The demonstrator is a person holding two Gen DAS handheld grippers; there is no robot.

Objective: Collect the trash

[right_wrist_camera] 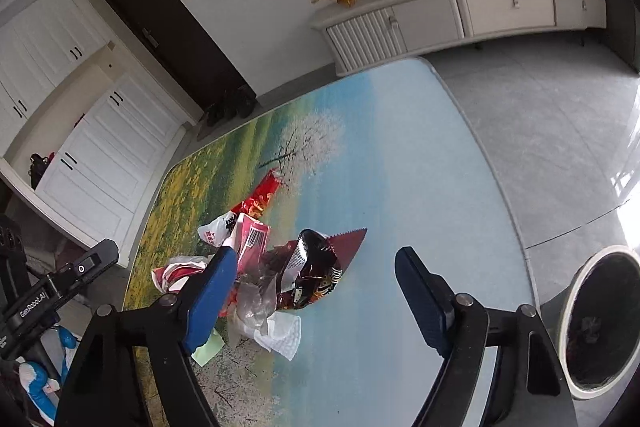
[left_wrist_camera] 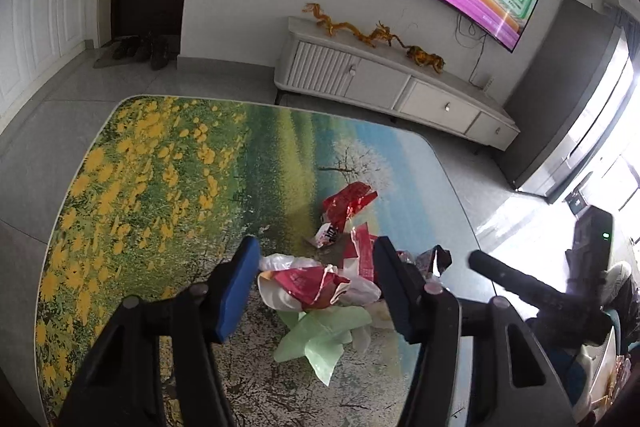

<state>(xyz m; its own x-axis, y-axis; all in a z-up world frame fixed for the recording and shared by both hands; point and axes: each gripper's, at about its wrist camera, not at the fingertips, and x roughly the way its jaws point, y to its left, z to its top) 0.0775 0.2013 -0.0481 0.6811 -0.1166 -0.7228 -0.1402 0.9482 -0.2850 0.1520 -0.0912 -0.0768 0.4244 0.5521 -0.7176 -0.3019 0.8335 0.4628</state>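
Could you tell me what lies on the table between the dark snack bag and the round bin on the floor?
Nothing does: in the right wrist view the table is bare from the dark snack bag to its edge by the round bin; only the right gripper's finger crosses there.

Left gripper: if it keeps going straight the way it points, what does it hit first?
Most likely the red and white wrapper, which lies centred between the open jaws of the left gripper atop the trash pile, with the green plastic scrap just below it. Depth is hard to judge.
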